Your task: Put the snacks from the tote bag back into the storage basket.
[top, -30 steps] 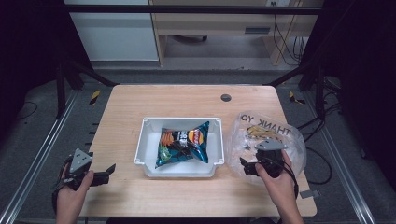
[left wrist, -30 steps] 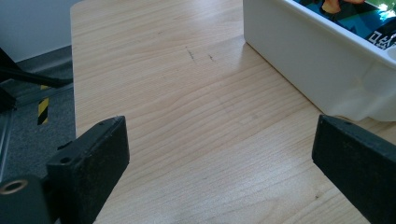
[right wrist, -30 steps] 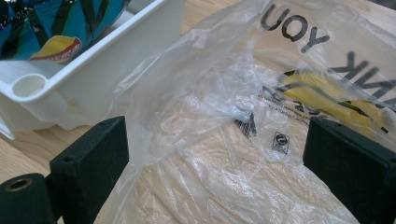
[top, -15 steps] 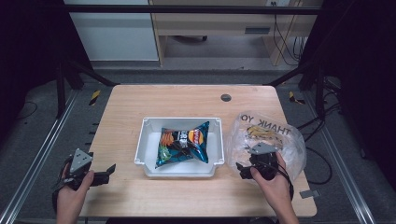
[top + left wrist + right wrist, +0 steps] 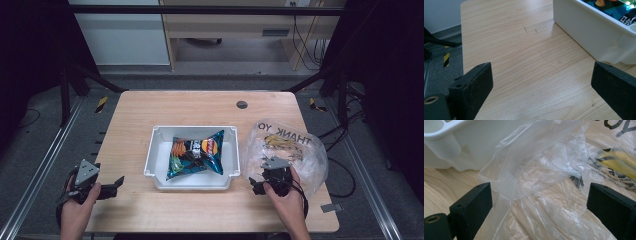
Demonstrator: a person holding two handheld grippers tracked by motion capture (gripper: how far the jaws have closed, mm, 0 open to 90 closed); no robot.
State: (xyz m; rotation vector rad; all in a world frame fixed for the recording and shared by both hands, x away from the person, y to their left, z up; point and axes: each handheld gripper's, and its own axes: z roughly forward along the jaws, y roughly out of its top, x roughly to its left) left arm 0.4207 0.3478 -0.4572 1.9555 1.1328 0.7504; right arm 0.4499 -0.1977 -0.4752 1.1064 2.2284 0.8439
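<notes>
A white tray [image 5: 156, 155] stands mid-table and holds a blue and black chip bag [image 5: 197, 152]. To its right lies a crumpled clear plastic bag [image 5: 290, 142] printed "THANK YO", with something yellow inside. My right gripper [image 5: 257, 186] is at the bag's near left edge, beside the tray's front right corner. In the right gripper view it [image 5: 539, 192] is open, with loose folds of the plastic bag [image 5: 544, 167] lying between its jaws and the tray [image 5: 461, 147] at upper left. My left gripper [image 5: 111, 186] rests open at the table's front left, over bare wood [image 5: 541, 75].
The left gripper view has the tray's wall [image 5: 589, 30] at upper right and the table's left edge beyond. A small dark round hole [image 5: 242, 104] marks the tabletop at the back. Black frame legs and cables stand around the table.
My right gripper has slid left and a little nearer along the plastic bag's edge, toward the tray's corner. The left gripper has stayed put.
</notes>
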